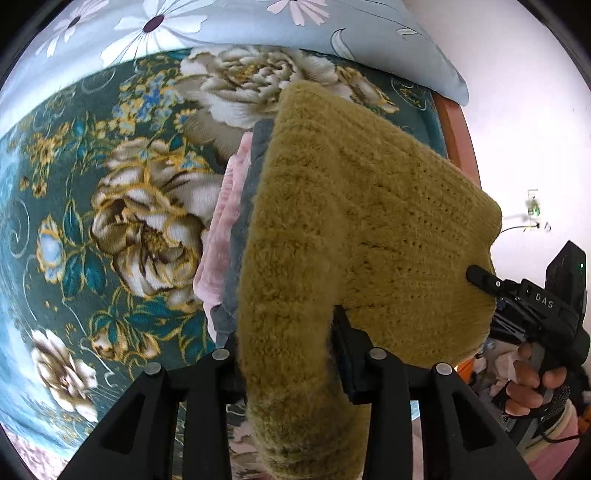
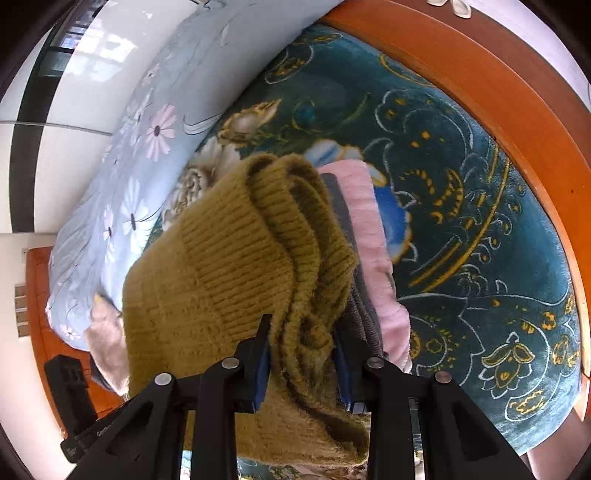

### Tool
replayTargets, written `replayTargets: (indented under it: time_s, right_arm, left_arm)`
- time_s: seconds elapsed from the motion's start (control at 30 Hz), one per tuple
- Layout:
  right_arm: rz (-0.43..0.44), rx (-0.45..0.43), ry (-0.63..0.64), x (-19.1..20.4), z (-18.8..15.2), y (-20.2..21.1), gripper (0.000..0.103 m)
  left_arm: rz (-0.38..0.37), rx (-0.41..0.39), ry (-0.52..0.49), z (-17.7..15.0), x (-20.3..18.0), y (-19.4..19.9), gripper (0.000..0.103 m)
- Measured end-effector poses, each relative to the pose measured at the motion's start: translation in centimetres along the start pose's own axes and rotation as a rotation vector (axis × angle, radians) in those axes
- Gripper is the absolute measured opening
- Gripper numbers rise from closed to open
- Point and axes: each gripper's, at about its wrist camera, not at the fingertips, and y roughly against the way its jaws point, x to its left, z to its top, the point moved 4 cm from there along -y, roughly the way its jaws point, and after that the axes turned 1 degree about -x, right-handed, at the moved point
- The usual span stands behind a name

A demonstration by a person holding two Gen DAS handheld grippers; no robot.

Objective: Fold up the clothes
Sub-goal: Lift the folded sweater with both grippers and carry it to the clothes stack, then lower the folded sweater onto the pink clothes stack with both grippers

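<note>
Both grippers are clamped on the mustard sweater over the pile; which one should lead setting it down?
Probably the right gripper: it pinches the sweater's stacked ribbed edges directly above the pink and grey folded clothes. The left gripper holds one bunched fold.

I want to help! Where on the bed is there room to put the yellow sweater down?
Bare blanket lies between the pink garment and the wooden bed frame, and between that pile and the flowered pillow. It is crowded where the sweater hangs over the pink and grey clothes.

Both wrist views look down closely from opposite sides, sharing the mustard sweater [image 1: 354, 236] [image 2: 229, 266] and floral blanket [image 1: 110, 192] [image 2: 461, 206]
</note>
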Motion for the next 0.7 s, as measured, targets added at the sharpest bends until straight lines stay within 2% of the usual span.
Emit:
replayTargets:
  time_s: [0.17,0.33,0.43,0.5,0.6,0.7]
  right_arm:
    - [-0.018,-0.023,0.002,0.6,0.7,0.5,0.032]
    - [-0.022,0.007,0.019,0.7,0.4,0.2,0.034]
    - [-0.028,0.003,0.039,1.0,0.2,0.8,0.037]
    - [-0.026,-0.005,0.039,1.0,0.3,1.5,0.038]
    - [-0.054,-0.067,0.046,1.2,0.8,3.1,0.038]
    - [-0.082,-0.142,0.056,1.9,1.7,4.9,0.038]
  left_arm:
    - [0.025,-0.063,-0.077,0.9,-1.0,1.3,0.034]
    - [-0.005,0.001,-0.003,0.2,0.6,0.8,0.037]
    - [-0.019,0.01,0.033,0.2,1.5,2.3,0.038]
    - [-0.014,-0.027,0.046,0.5,2.0,4.1,0.039]
    - [-0.001,-0.097,0.036,0.6,2.0,6.8,0.041]
    - [-0.022,-0.138,-0.03,0.2,0.3,8.3,0.041]
